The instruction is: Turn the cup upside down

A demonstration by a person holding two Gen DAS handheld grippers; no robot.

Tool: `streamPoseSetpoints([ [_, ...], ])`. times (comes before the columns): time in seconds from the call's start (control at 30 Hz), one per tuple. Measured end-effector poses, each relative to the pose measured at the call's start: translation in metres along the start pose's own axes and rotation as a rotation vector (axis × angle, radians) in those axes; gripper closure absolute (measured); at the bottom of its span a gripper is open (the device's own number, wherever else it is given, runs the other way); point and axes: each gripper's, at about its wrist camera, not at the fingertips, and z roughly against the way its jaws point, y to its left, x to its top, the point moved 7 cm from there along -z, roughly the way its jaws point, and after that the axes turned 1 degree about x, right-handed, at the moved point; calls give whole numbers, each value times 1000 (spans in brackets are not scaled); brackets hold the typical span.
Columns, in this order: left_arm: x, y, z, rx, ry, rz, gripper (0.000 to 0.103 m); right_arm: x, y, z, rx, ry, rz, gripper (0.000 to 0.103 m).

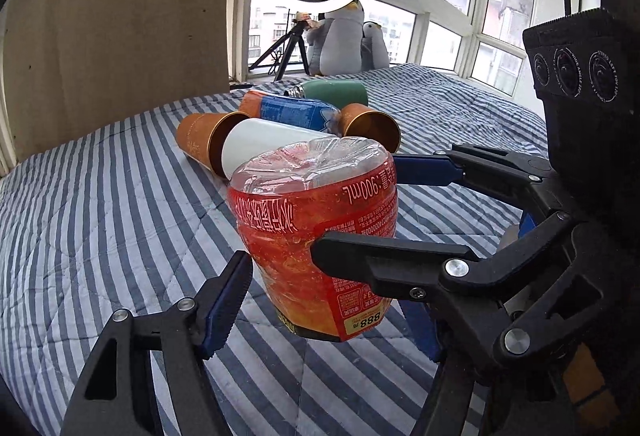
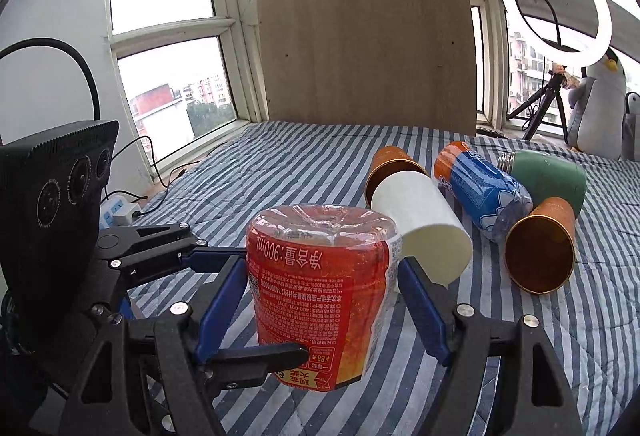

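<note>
A cut-off red-labelled clear plastic bottle serving as a cup (image 1: 316,236) (image 2: 320,276) is held upside down, base up, just above the striped bed. In the left wrist view the right gripper (image 1: 356,208) reaches in from the right, its fingers closed on the cup's sides. The left gripper's (image 1: 320,300) own left finger (image 1: 224,308) stands apart from the cup; its right finger is hidden. In the right wrist view the right gripper (image 2: 322,300) has blue pads (image 2: 218,304) touching both sides of the cup. The left gripper (image 2: 256,304) straddles the cup from the left.
Behind the cup lie a white paper cup (image 2: 420,228), two copper cups (image 2: 540,248) (image 2: 392,168), a blue-labelled bottle (image 2: 480,192) and a green flask (image 2: 552,180). A cardboard board (image 2: 364,52), ring light (image 2: 556,8) on a tripod and plush penguins (image 1: 344,40) stand at the windows.
</note>
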Motion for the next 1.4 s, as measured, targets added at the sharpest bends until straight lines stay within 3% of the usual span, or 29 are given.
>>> streamPoseSetpoints([
  [0.4, -27, -15, 12, 20, 9, -13, 29, -21, 10, 23, -51, -52, 83, 29],
  [0.7, -45, -21, 36, 128, -23, -52, 25, -33, 7, 56, -83, -130, 58, 22],
  [0.93, -47, -18, 69, 201, -120, -34, 19, -33, 2, 83, -153, -207, 48, 18],
  [1.2, -29, -12, 114, 338, -331, 4, 12, -22, -7, 99, -243, -275, 50, 15],
  [1.4, -16, -4, 131, 406, -430, 32, 5, -15, -23, 100, -326, -321, 39, 15],
])
